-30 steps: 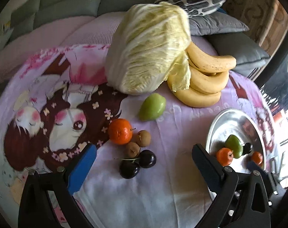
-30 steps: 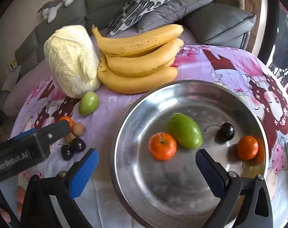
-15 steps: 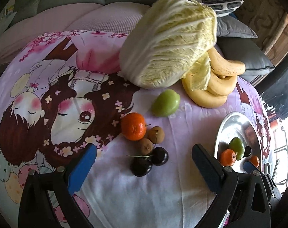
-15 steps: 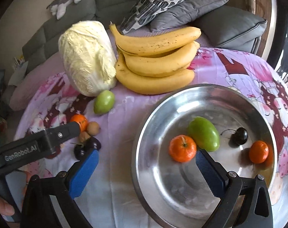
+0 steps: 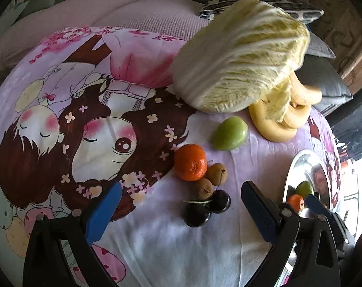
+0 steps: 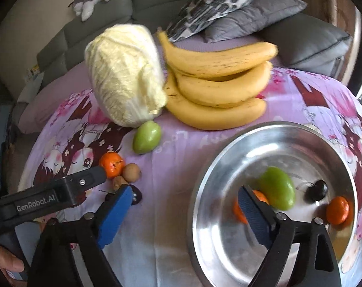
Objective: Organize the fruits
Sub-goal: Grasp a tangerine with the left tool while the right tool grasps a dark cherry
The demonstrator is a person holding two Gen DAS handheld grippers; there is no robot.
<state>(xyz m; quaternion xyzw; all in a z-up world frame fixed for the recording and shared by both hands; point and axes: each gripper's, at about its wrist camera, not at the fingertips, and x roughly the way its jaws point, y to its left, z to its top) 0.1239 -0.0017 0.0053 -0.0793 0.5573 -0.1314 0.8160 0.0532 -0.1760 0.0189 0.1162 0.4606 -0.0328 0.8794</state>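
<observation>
Left wrist view
Left gripper (image 5: 181, 205): blue pads spread wide, nothing gripped; it hangs above the cluster of small fruit on the cloth.
Fruit cluster: 1 tangerine (image 5: 190, 162), bright orange with a dimpled skin; touching it, 2 small brown fruits (image 5: 216, 173); just below those, 2 dark glossy cherries (image 5: 206, 208) joined by thin stems.
Green mango (image 5: 229, 133): smooth, pale green, oval, lying alone between the tangerine and the cabbage.
Cabbage (image 5: 240, 57): large pale napa head lying on its side, partly covering the bananas (image 5: 286, 122).
Cloth (image 5: 157, 244): lilac with a cartoon print.
Metal bowl (image 5: 300, 167): at the right edge, seen edge-on, with fruit inside.

Right wrist view
Right gripper (image 6: 183, 212): its jaws are closing yet wide apart, nothing between them; one pad stands over the bowl, the other over the cloth.
Bowl contents: 1 green mango (image 6: 277, 187), 2 tangerines (image 6: 337, 209), 1 dark cherry (image 6: 318, 189), all apart on the shiny bottom.
Bananas: 3 yellow ones stacked, freckled brown, behind the bowl's rim.
Left tool body: black, reaching toward the loose cluster.
</observation>
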